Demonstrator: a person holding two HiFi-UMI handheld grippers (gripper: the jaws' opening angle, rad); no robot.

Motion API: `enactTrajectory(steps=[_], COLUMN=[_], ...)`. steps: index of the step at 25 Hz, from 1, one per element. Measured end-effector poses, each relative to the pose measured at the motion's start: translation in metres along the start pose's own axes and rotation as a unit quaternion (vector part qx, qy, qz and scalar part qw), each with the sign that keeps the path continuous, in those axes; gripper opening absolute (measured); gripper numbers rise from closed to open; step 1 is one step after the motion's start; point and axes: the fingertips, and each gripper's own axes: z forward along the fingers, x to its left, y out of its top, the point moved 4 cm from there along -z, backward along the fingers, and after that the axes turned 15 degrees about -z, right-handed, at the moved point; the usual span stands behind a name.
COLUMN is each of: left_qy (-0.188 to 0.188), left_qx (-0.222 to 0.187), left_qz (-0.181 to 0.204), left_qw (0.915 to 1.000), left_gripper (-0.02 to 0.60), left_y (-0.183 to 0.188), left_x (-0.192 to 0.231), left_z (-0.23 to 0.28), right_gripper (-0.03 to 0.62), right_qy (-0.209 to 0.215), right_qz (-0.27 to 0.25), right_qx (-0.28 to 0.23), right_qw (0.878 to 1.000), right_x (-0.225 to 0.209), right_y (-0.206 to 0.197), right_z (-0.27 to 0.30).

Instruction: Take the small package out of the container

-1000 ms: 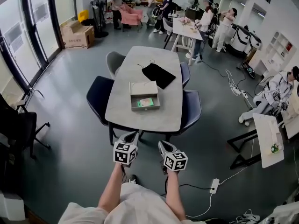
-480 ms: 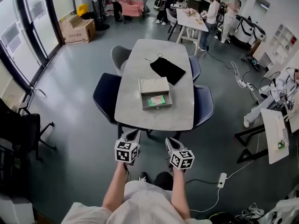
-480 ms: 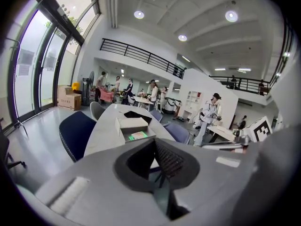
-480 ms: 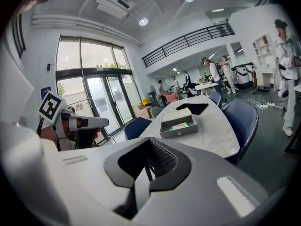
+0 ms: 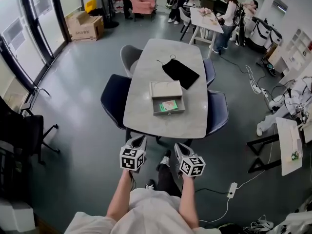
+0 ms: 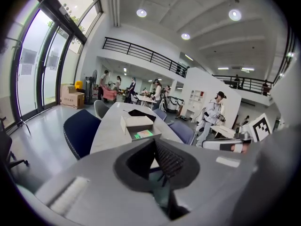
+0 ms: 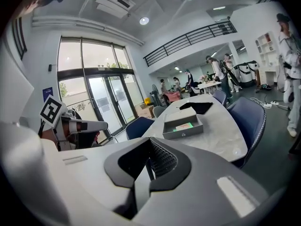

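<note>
Left gripper (image 5: 137,144) and right gripper (image 5: 179,150) short of the table (image 5: 161,126), jaws pressed together, empty.
Dead ahead at twelve o'clock, the green small package (image 5: 168,106) lies flat in the open grey container (image 5: 169,112), with a black pouch (image 5: 180,73) beyond at one o'clock. My worry: go in with jaws unopened and they'll shove that flat package against the wall, or skid the whole container.
</note>
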Motion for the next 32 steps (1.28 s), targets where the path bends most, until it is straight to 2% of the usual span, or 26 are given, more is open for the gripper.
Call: enactTrajectory(steps=[9, 23, 26, 29, 32], left_qy=[0.003, 0.004, 0.009, 0.009, 0.007], left_qx=[0.004, 0.02, 0.021, 0.026, 0.035], left_qz=[0.013, 0.05, 0.051, 0.054, 0.065], left_qw=[0.9999, 0.9986, 0.9985, 0.9981, 0.9972], left_gripper=[0.054, 0.054, 0.054, 0.054, 0.054], left_y=[0.025, 0.098, 0.117, 0.132, 0.142], left_x=[0.01, 0.016, 0.022, 0.026, 0.027], left_z=[0.037, 0.154, 0.174, 0.195, 0.217], right_gripper=[0.002, 0.002, 0.002, 0.002, 0.002], right_qy=[0.012, 0.023, 0.026, 0.028, 0.05], right_qz=[0.004, -0.004, -0.008, -0.033, -0.04], right_qx=[0.015, 0.015, 0.015, 0.026, 0.04], right_qw=[1.0, 1.0, 1.0, 0.999, 0.997], right_x=[-0.027, -0.105, -0.113, -0.114, -0.113], right_y=[0.006, 0.052, 0.063, 0.066, 0.061], right_z=[0.045, 0.144, 0.165, 0.182, 0.196])
